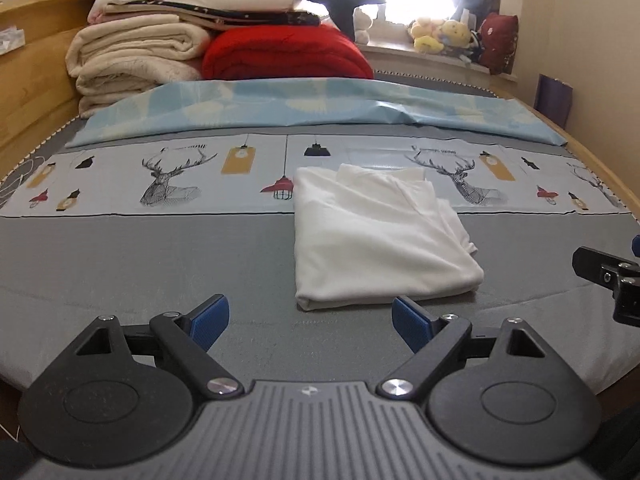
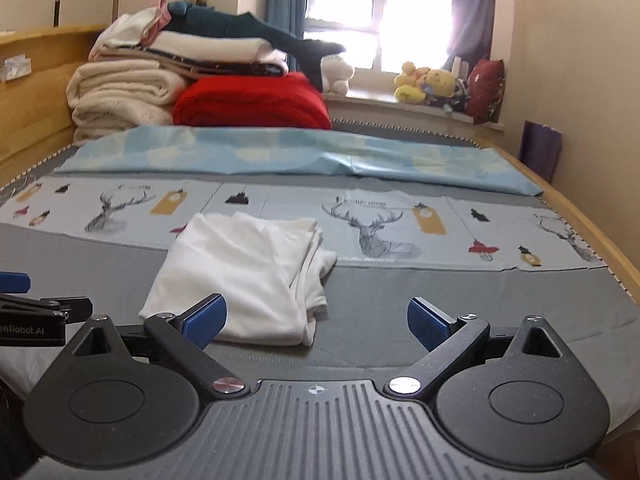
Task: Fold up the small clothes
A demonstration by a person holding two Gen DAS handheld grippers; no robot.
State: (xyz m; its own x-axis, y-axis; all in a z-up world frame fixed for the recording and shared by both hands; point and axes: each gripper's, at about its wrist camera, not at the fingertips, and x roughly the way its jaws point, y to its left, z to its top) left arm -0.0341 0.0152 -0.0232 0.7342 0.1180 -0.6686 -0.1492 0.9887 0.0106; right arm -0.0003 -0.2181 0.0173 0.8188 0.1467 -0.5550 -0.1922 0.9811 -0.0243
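Left wrist view: the left claw [image 1: 310,322] stands wide and empty above the grey bed [image 1: 140,264], with the folded white garment [image 1: 376,248] lying just ahead and a little right of its centre line, its long axis running away from the claw toward the deer-print strip [image 1: 168,178]; a part of the right claw [image 1: 608,276] shows at the right edge, near the garment's right side. Right wrist view: the right claw [image 2: 316,322] is likewise wide and empty, the garment [image 2: 240,272] ahead and to its left, its near edge partly behind the left finger [image 2: 204,320]. Judged from both views, the two claws sit about equally near it, one to each side.
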